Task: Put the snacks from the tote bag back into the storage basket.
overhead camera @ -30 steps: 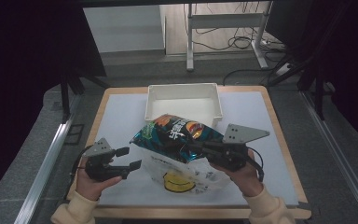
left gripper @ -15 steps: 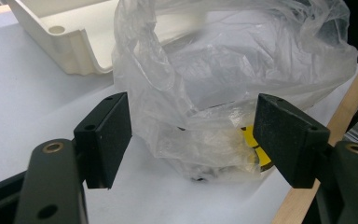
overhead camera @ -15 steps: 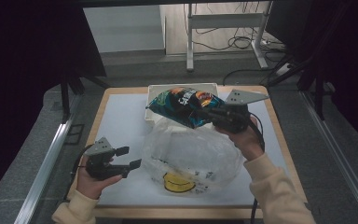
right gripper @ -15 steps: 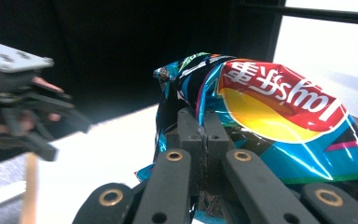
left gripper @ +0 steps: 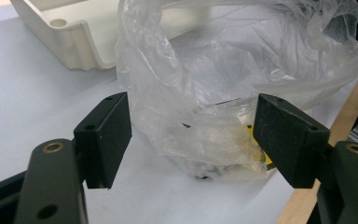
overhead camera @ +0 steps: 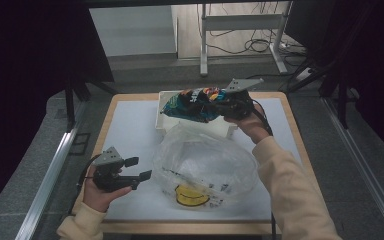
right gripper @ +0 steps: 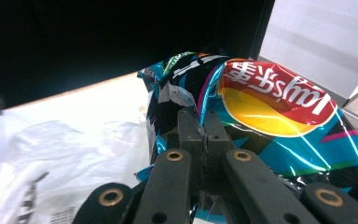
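High view: the right hand-held gripper (overhead camera: 223,106) is holding a crisp bag (overhead camera: 192,105) in the upper middle of the frame, above the white tub (overhead camera: 166,125) at the far end of the bench (overhead camera: 130,131). Its jaws are pinching tight on one edge of the packet, which is likely why the packet is hanging out sideways over the tub rather than drooping. Right gripper view is showing the same pinch, the crisp bag (right gripper: 261,107) fanning out beyond the closed jaws. At lower left, the left hand-held gripper (overhead camera: 139,169) is sitting with its jaws wide apart and empty, pointing at the clear plastic bag (overhead camera: 205,162) slumped mid-frame. That plastic bag is crowding the tub's near wall, so a low pass could be snagging it.
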Demonstrator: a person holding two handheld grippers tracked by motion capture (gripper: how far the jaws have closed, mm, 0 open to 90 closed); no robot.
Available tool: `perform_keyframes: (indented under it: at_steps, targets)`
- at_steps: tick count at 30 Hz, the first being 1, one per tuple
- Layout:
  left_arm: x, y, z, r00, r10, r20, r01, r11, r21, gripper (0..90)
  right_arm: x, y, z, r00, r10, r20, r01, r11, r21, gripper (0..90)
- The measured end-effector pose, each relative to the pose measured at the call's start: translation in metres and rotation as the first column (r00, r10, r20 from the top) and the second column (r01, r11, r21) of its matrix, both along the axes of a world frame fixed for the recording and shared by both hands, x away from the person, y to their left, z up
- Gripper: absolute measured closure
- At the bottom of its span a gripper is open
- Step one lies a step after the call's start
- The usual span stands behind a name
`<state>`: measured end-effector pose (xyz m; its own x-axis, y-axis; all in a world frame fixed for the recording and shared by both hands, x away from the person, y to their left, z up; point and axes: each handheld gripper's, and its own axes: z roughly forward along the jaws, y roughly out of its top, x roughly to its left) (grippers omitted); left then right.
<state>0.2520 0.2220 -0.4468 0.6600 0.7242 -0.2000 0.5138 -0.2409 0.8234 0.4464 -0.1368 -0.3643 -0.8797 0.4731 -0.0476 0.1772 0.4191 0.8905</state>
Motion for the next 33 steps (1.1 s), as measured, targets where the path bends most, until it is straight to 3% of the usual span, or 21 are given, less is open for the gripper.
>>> perform_keyframes:
  at_steps: [6, 12, 23, 28, 31, 33]
  targets:
    - [0.002, 0.002, 0.0, 1.0, 0.006, 0.0, -0.006, 1.0, 0.001, 28.6, 0.031, 0.005, -0.016, 0.9995, 0.019, -0.025, -0.019, 0.9997, -0.014, 88.9]
    - [0.005, 0.005, -0.003, 0.9999, 0.011, -0.01, -0.011, 0.9999, 0.001, 28.6, 0.048, 0.013, -0.038, 0.997, 0.041, -0.065, -0.043, 0.9986, -0.032, 88.8]
    - [0.005, 0.004, -0.004, 0.9999, 0.01, -0.01, -0.01, 0.9999, 0.003, 28.6, 0.059, 0.029, -0.066, 0.9914, 0.042, -0.124, -0.057, 0.9912, -0.12, 88.2]
    - [0.006, 0.004, -0.004, 0.9999, 0.01, -0.011, -0.01, 0.9999, 0.003, 28.5, 0.06, 0.031, -0.071, 0.9882, 0.031, -0.15, -0.053, 0.9874, -0.149, 87.0]
    - [0.006, 0.004, -0.004, 0.9999, 0.009, -0.011, -0.009, 1.0, 0.003, 28.5, 0.06, 0.03, -0.073, 0.9842, -0.007, -0.177, -0.023, 0.9858, -0.167, 80.2]
    - [0.006, 0.004, -0.004, 0.9999, 0.009, -0.012, -0.009, 1.0, 0.002, 28.5, 0.058, 0.027, -0.073, 0.9816, -0.041, -0.187, 0.004, 0.981, -0.194, 67.4]
